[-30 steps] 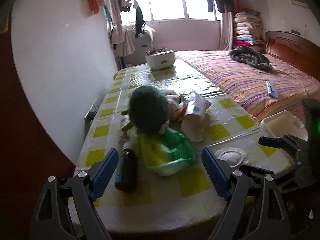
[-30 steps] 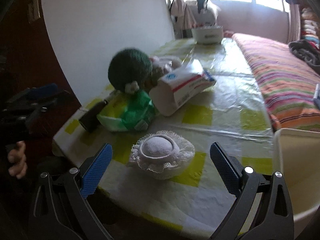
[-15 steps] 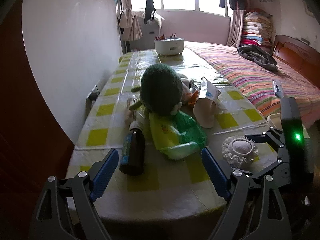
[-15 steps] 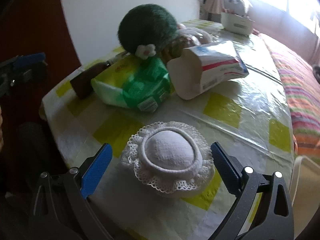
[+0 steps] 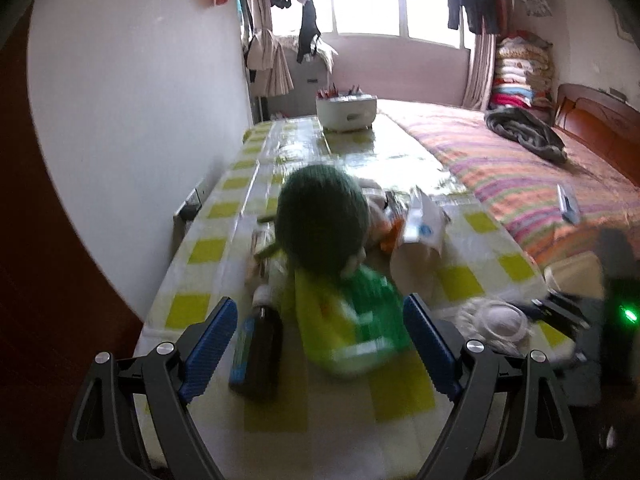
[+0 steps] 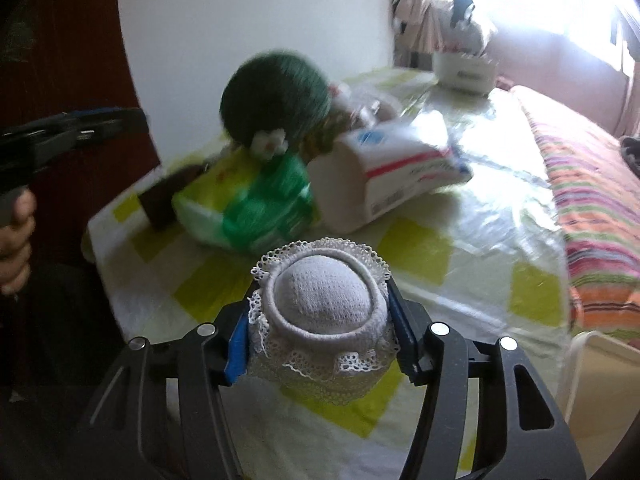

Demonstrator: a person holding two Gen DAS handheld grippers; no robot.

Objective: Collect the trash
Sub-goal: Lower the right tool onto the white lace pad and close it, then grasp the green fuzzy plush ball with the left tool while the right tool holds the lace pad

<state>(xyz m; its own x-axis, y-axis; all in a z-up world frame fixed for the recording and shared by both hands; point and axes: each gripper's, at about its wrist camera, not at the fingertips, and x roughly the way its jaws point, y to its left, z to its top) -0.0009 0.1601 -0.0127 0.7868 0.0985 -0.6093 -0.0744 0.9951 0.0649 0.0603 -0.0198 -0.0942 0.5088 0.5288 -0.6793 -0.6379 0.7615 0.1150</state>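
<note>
Right claw closing, lace-trimmed white cap between its pads

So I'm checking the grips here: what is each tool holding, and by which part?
The right tool is closing on the white lace cap, its pads against the cap's sides. The left tool holds nothing.

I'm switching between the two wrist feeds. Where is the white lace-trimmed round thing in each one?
Left wrist view: the lace-trimmed round piece lies low at the right, on the table edge, blurred.
Right wrist view: lower centre, between the closing jaws of the right gripper, blue pads against its sides.
Shared landmark: the green and yellow packet.
</note>
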